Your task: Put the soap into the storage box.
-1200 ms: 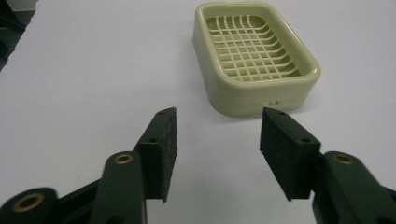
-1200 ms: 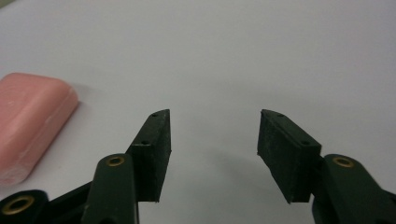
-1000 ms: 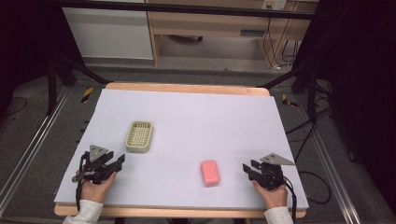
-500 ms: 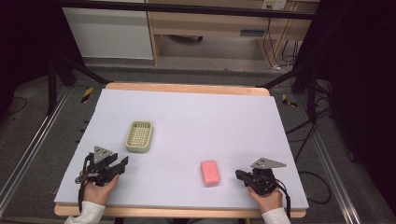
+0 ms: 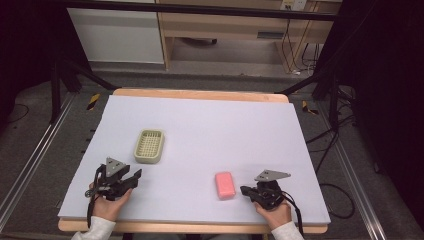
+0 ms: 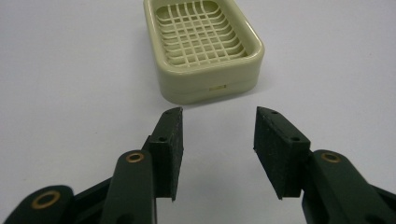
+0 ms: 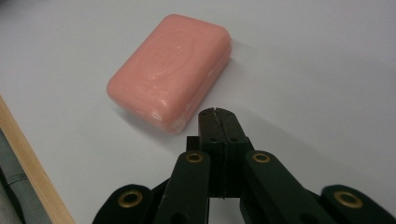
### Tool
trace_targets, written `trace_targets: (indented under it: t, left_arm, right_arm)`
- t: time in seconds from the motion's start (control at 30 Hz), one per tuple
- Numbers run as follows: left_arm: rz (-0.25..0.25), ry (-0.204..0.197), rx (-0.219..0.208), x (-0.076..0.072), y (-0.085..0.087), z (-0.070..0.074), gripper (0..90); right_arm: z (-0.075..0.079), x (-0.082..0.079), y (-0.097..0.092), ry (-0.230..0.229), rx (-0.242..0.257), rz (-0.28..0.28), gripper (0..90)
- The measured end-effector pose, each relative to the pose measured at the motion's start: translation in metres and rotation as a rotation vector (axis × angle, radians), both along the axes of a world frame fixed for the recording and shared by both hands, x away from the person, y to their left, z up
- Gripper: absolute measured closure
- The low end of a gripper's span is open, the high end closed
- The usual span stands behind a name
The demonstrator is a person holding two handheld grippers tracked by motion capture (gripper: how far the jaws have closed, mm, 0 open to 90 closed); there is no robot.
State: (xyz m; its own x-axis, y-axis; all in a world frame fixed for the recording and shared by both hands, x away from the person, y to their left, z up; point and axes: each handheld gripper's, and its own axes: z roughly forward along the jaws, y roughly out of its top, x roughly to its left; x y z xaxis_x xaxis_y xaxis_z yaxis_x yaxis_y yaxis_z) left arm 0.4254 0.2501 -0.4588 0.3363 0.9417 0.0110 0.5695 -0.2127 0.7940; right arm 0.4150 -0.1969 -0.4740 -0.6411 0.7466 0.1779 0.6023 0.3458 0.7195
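A pink bar of soap [image 5: 225, 185] [image 7: 173, 70] lies flat on the white table sheet near the front edge. My right gripper [image 5: 245, 191] [image 7: 218, 113] rests just to the right of it, shut with nothing between its jaws, its tip a short way from the soap. A cream soap dish [image 5: 149, 146] [image 6: 203, 46] with a grid floor stands empty at the left. My left gripper [image 5: 136, 176] [image 6: 218, 140] sits in front of the dish, open, jaws pointing at its near end and apart from it.
The white sheet [image 5: 210, 130] covers a wooden table whose front edge [image 7: 28, 172] runs close by the soap. Beyond the table's far edge stand cabinets [image 5: 225, 25]. Black stand legs and cables [image 5: 325, 135] lie on the floor at the right.
My right gripper has slid left toward the soap and now lies close beside it. My left gripper has shifted slightly right and nearer the dish.
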Motion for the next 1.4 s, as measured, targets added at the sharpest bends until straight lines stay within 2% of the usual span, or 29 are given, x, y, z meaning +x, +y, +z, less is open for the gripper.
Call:
trace_targets:
  t: [0.07, 0.2, 0.23, 0.37, 0.47, 0.73, 1.07, 1.23, 1.27, 1.3, 1.33, 1.37, 1.4]
  left_arm:
    - [-0.004, -0.002, 0.005, -0.001, -0.002, 0.0, 52.1]
    - [-0.009, -0.002, 0.007, -0.001, -0.003, 0.001, 52.1]
    - [-0.009, -0.002, 0.007, -0.001, -0.003, 0.001, 52.2]
    - [-0.008, -0.002, 0.011, -0.001, -0.003, 0.001, 52.1]
    - [-0.008, -0.001, 0.012, 0.0, -0.003, 0.0, 52.0]
    - [-0.01, 0.003, 0.008, 0.0, -0.003, 0.0, 51.7]
    - [-0.015, 0.004, 0.005, 0.0, -0.003, 0.001, 51.6]
    - [-0.027, 0.006, -0.003, 0.001, -0.003, 0.004, 48.1]
    - [-0.034, 0.003, -0.011, 0.002, -0.005, 0.006, 47.3]
    - [-0.034, 0.003, -0.011, 0.002, -0.005, 0.006, 46.5]
    - [-0.042, 0.01, -0.019, 0.003, -0.007, 0.008, 45.5]
    - [-0.042, 0.01, -0.019, 0.003, -0.007, 0.008, 44.3]
    - [-0.047, 0.01, -0.022, 0.003, -0.008, 0.009, 43.4]
  right_arm:
    - [-0.002, 0.003, 0.01, 0.005, -0.015, 0.014, 90.0]
    - [-0.003, 0.006, 0.016, -0.001, -0.045, 0.016, 90.0]
    - [-0.003, 0.006, 0.017, 0.008, -0.038, 0.012, 90.0]
    - [-0.003, 0.005, 0.017, -0.003, -0.043, 0.02, 90.0]
    - [-0.002, 0.005, 0.018, 0.005, -0.012, 0.027, 90.0]
    - [-0.005, 0.002, 0.033, 0.019, -0.001, 0.088, 90.0]
    - [-0.006, 0.001, 0.04, 0.017, 0.005, 0.104, 90.0]
    - [-0.001, -0.001, 0.03, -0.01, 0.014, 0.071, 87.6]
    - [0.002, -0.001, 0.021, -0.031, 0.02, 0.034, 85.8]
    - [0.002, -0.001, 0.021, -0.031, 0.02, 0.034, 85.8]
    - [0.004, 0.001, 0.01, -0.051, 0.013, -0.019, 81.3]
    - [0.004, 0.001, 0.01, -0.051, 0.013, -0.019, 81.3]
    - [0.006, 0.003, -0.001, -0.07, 0.0, -0.065, 76.6]
